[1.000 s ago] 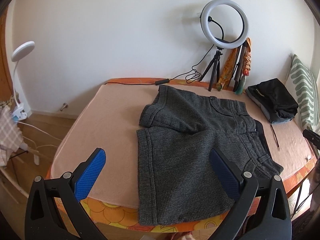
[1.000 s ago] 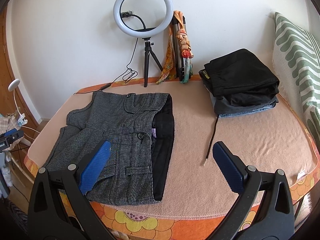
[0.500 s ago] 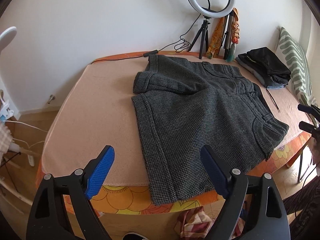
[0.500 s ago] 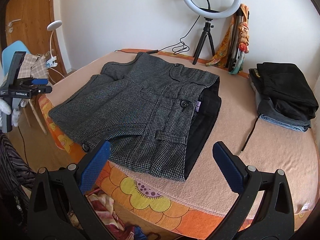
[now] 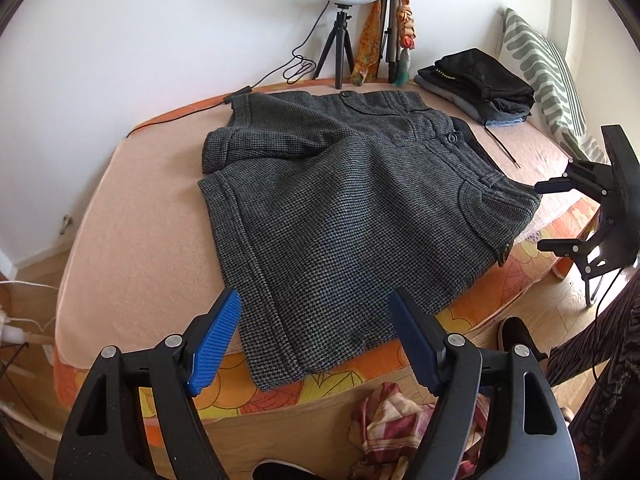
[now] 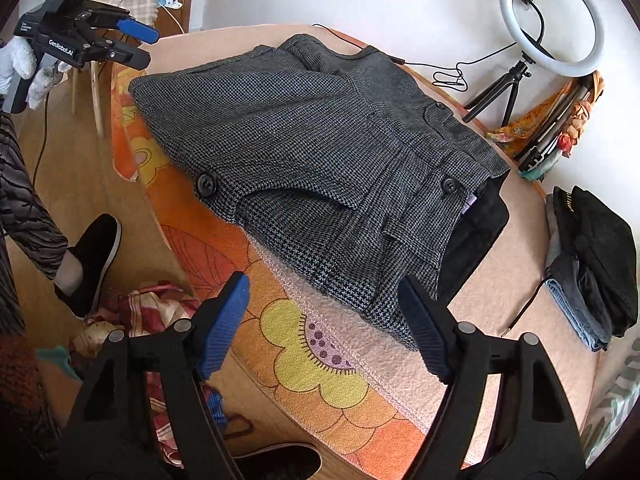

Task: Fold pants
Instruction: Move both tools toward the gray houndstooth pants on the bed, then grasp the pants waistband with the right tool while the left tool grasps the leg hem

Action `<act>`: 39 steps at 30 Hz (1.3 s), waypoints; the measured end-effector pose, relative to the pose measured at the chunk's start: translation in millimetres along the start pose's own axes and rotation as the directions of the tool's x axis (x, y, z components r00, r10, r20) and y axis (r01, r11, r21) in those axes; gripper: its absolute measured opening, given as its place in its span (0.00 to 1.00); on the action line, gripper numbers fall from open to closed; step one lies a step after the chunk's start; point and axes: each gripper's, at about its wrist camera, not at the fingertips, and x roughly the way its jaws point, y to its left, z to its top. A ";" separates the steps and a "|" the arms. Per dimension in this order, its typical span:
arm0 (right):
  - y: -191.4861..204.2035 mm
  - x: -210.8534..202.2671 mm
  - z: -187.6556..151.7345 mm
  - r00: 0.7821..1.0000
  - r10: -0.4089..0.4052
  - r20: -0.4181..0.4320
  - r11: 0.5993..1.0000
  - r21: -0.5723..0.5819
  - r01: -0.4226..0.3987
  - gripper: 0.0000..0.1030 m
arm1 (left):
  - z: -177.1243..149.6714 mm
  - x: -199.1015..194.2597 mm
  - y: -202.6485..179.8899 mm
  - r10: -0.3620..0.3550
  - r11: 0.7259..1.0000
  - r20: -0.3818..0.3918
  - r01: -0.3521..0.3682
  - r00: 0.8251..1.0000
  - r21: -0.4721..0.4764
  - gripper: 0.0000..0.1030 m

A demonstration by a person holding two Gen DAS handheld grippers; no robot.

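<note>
We saw the left gripper (image 5: 316, 336) lower than a second before, tipped down over the near hem of the grey houndstooth woven pants (image 5: 352, 216), its blue ribbed pads (image 5: 216, 344) closing from their widest but not yet pressing on cloth, so it was released. The pants lay flat on the peach blanket-covered table (image 5: 132, 240), one leg folded across the other, the hem hanging over the orange flowered edge; earlier the table sat farther off and the white ring light on its black tripod (image 5: 342, 0) showed whole. To the right, the right gripper (image 6: 324, 320) had swung round and dropped toward the waistband corner, where the black lining (image 6: 476, 236) showed. Its jaws were likewise closing with nothing pinched between them, the corner of the pants just beyond the tips. A second earlier it had faced the wall squarely. A stack of folded dark clothes (image 6: 592, 256) rested well apart on the far right.
</note>
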 end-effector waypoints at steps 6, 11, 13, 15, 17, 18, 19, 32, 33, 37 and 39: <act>6.3 14.9 1.1 0.998 -0.062 -0.033 0.996 -0.067 0.060 0.66 | -1.0 2.4 -9.9 -0.027 0.998 -0.001 0.027 1.000 0.048 0.74; 2.9 19.7 4.9 0.996 -0.083 -0.043 0.995 -0.065 0.080 0.44 | -3.9 6.4 -13.5 -0.055 0.996 -0.014 0.056 0.998 0.069 0.74; 1.7 20.3 6.5 0.996 -0.080 -0.046 0.995 -0.057 0.077 0.27 | -5.4 8.2 -13.7 -0.063 0.995 -0.018 0.064 0.998 0.072 0.74; -0.1 18.3 10.0 0.997 -0.061 -0.040 0.998 -0.035 0.060 0.17 | -6.8 9.0 -15.1 -0.071 0.994 -0.022 0.072 0.997 0.081 0.74; -2.1 13.1 15.0 0.997 -0.076 -0.018 0.997 -0.022 0.075 0.14 | -8.4 9.3 -18.4 -0.074 0.992 -0.021 0.075 0.997 0.102 0.74; -4.6 9.7 18.5 0.997 -0.081 -0.004 0.997 -0.009 0.081 0.13 | -9.1 9.6 -20.7 -0.073 0.991 -0.020 0.075 0.997 0.115 0.74; -7.7 5.3 22.3 0.997 -0.082 0.012 0.997 0.010 0.082 0.13 | -9.9 10.3 -23.5 -0.072 0.989 -0.020 0.074 0.997 0.128 0.74; -40.7 -21.4 54.6 0.990 -0.083 0.116 0.983 0.174 0.062 0.12 | -14.0 43.2 -41.4 0.083 0.960 -0.065 -0.062 0.994 0.272 0.70; -40.6 -22.0 55.1 0.990 -0.078 0.119 0.983 0.176 0.057 0.12 | -12.8 45.1 -37.5 0.090 0.962 -0.067 -0.070 0.994 0.262 0.66; -43.0 -24.0 53.3 0.990 -0.065 0.124 0.981 0.190 0.040 0.12 | -8.4 47.7 -22.5 0.097 0.971 -0.060 -0.082 0.993 0.225 0.49; -43.4 -24.3 51.5 0.990 -0.068 0.124 0.981 0.191 0.044 0.12 | -5.5 47.1 -17.3 0.064 0.971 -0.050 -0.051 0.997 0.233 0.25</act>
